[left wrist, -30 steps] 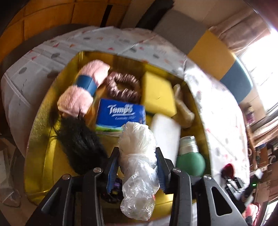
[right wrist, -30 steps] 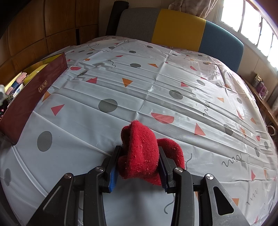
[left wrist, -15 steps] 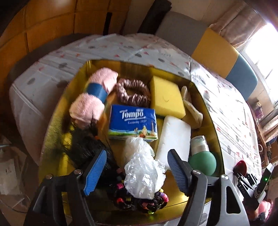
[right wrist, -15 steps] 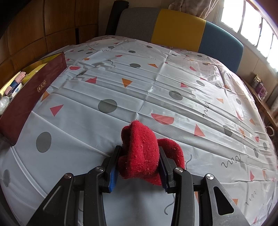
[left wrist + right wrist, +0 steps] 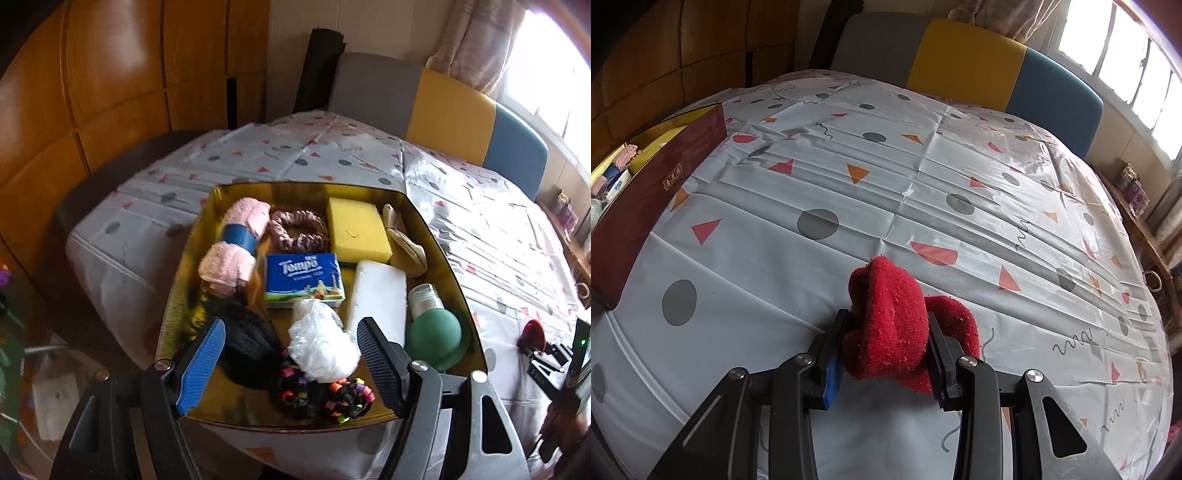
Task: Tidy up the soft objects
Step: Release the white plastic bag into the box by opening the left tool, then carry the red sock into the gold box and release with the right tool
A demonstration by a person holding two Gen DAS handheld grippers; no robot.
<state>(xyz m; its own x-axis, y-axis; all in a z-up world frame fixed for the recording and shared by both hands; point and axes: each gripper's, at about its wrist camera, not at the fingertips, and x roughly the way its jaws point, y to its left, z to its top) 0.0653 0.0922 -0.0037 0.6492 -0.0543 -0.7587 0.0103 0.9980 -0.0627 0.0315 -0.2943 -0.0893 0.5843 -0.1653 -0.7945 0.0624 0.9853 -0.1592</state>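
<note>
My left gripper (image 5: pixel 291 350) is open and empty, raised above the near end of a gold-lined box (image 5: pixel 439 251). A crumpled clear plastic bag (image 5: pixel 321 339) lies in the box between and below the jaws. The box also holds a pink towel roll (image 5: pixel 236 247), a scrunchie (image 5: pixel 299 229), a yellow sponge (image 5: pixel 358 229), a Tempo tissue pack (image 5: pixel 303 277), a white foam block (image 5: pixel 376 299), a green bottle (image 5: pixel 436 332), a black fuzzy item (image 5: pixel 247 343) and beaded hair ties (image 5: pixel 321 395). My right gripper (image 5: pixel 886 354) is shut on a red sock (image 5: pixel 886 317) on the tablecloth (image 5: pixel 923 184).
The box's maroon side (image 5: pixel 646 199) stands at the left of the right wrist view. A grey, yellow and blue bench back (image 5: pixel 979 62) runs along the table's far edge. Wooden panelling (image 5: pixel 110 92) stands on the left. A shelf with small items (image 5: pixel 1134 192) is at the right.
My left gripper opened and let go of the plastic bag, which now lies in the box, then drew back and up. My right gripper stayed still, holding the red sock.
</note>
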